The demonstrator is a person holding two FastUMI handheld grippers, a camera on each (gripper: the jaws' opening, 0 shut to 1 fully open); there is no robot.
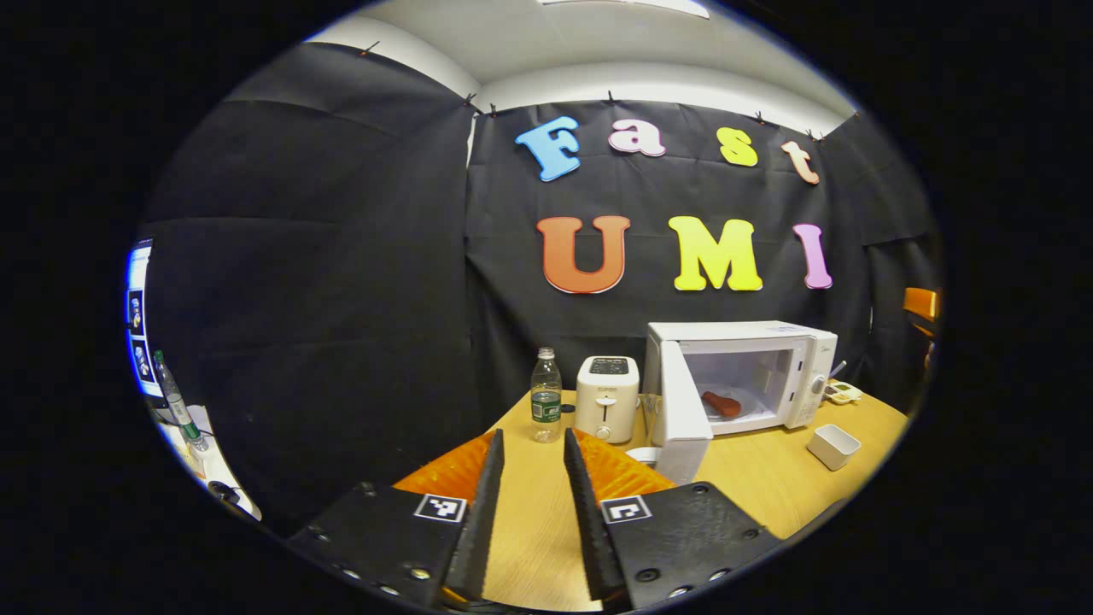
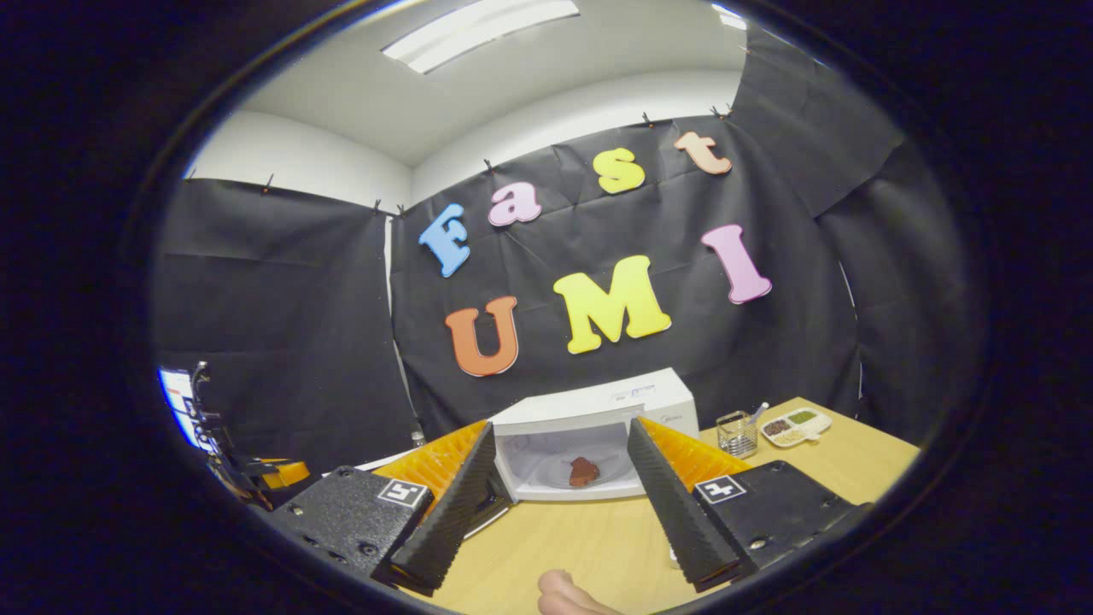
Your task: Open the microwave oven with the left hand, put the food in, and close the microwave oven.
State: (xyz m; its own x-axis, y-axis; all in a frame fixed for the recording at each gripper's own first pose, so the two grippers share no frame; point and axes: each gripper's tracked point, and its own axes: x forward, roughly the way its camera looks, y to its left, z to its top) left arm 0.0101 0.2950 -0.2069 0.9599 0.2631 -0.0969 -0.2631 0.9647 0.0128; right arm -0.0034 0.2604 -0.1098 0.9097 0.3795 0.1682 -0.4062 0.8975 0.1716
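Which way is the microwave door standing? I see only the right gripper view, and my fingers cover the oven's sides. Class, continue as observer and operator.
Observer: In the left gripper view the door of the microwave is swung wide open, hinged on the side towards a toaster.
Operator: What stands beyond that toaster?
Observer: A clear water bottle, upright, on the side away from the oven.
Operator: Is the left gripper holding anything?
Observer: No. The left gripper is open, with only bare table between its fingers.

Toaster [image 1: 607, 397] hides microwave [image 1: 751, 359] left wall; dish [image 1: 843, 392] contents unclear.
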